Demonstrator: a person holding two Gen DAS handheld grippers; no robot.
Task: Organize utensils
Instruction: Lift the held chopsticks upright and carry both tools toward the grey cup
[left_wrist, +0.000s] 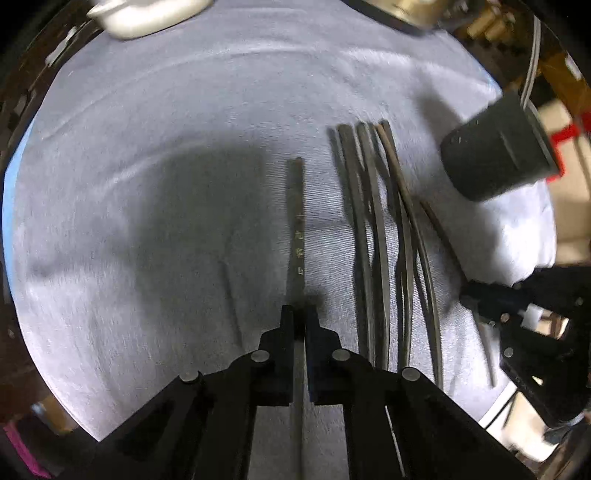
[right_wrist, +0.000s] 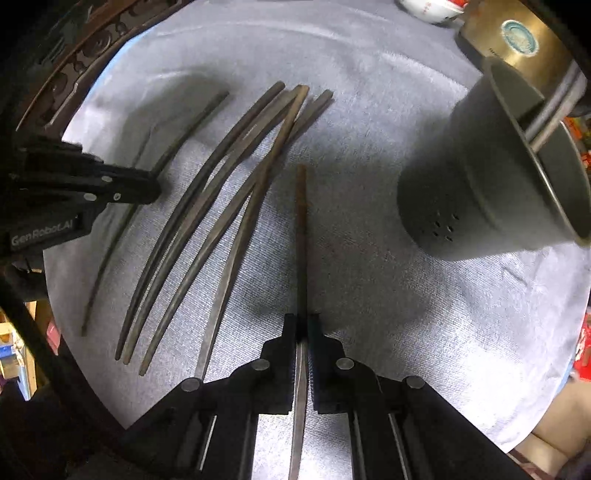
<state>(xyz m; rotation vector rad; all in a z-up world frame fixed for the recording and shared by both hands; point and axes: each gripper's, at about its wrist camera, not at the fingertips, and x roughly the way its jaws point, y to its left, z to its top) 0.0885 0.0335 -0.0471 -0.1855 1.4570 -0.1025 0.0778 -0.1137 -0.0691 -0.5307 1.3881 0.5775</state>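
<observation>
The left gripper (left_wrist: 300, 317) is clamped on a single dark chopstick (left_wrist: 297, 229); lifting it level, without twisting, should keep it from swinging into the loose chopsticks (left_wrist: 373, 236) that fan across the grey cloth (left_wrist: 147, 147) just beside it. The right gripper (right_wrist: 303, 325) is likewise closed on its own chopstick (right_wrist: 301, 236), a browner one with a tapered tip, and probably heads for the grey holder (right_wrist: 476, 177) lying tipped toward the right; entering mouth-first, thick end leading, would serve best. The sticks look slim, hard and slippery. Whether either stick is already off the cloth is hard to judge through the blur.
</observation>
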